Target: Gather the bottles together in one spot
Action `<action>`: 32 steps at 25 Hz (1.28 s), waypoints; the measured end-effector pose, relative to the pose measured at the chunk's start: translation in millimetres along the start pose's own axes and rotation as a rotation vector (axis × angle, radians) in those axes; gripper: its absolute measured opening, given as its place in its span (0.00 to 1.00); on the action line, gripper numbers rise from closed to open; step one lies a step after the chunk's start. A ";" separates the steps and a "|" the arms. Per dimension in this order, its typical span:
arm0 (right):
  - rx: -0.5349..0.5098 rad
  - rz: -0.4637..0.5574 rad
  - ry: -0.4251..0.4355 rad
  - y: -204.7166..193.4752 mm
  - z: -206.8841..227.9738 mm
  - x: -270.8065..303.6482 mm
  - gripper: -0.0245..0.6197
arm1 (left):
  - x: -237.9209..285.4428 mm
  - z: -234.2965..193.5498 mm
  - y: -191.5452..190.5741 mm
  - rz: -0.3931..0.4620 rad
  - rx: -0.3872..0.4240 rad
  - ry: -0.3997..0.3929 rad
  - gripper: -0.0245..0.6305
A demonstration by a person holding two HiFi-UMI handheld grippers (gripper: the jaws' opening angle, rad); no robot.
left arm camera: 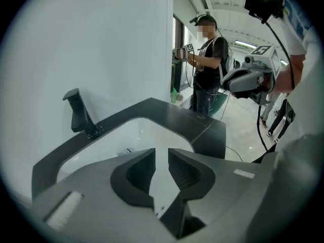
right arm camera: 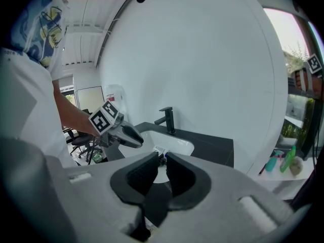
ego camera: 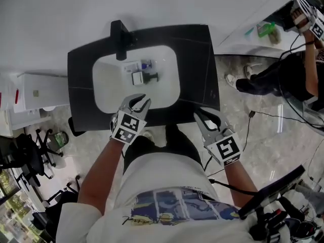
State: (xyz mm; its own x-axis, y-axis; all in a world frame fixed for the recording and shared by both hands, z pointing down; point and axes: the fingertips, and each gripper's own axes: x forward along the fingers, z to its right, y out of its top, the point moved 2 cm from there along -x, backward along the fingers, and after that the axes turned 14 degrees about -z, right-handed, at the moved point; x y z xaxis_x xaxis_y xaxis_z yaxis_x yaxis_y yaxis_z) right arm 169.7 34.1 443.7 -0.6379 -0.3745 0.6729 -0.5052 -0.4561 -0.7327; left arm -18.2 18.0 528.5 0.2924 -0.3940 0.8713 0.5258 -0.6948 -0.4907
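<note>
- The left gripper (ego camera: 140,101) has its jaws a narrow gap apart. Its own view (left arm camera: 162,158) shows nothing between them, only the white basin beyond.
- The right gripper (ego camera: 206,116) also has its jaws slightly parted, gripping nothing (right arm camera: 162,161). The bottles show through the gap, far off.
- The left jaws hang over the near rim of the basin (ego camera: 109,85). The right jaws sit lower and to the right, over the near edge of the dark counter (ego camera: 197,59).
- Two small bottles lie in the basin, just ahead of the left jaws and toward the faucet (ego camera: 119,39).
- The clear bottle (ego camera: 136,66) is the farther one. It has a see-through body and a blue cap at its right end, and seems to lie on its side.
- The labelled bottle (ego camera: 137,78) lies just beside it on the near side. It has a white squarish label and a dark cap pointing right. Whether the two touch I cannot tell.
- The faucet is black and angular and stands on the counter's far left edge.
- Another person (ego camera: 283,80) in dark clothes stands past the counter's right end, well apart from the basin.
</note>
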 end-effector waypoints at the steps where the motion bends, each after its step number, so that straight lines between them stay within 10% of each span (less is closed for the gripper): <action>1: 0.008 -0.001 0.000 -1.8 6.1 0.8 0.12 | 10.7 -4.2 1.2 -0.028 0.011 0.003 0.17; 32: 0.244 -0.123 -0.127 -31.5 31.9 15.2 0.12 | 225.4 -62.3 -34.8 -0.622 0.702 -0.015 0.29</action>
State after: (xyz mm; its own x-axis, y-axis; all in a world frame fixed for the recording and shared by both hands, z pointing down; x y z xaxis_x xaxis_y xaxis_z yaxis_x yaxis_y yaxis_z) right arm 194.5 17.1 480.2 -0.4945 -0.3955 0.7740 -0.4098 -0.6792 -0.6089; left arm -20.3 -84.1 741.8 -0.1958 -0.0625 0.9786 0.9513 -0.2545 0.1741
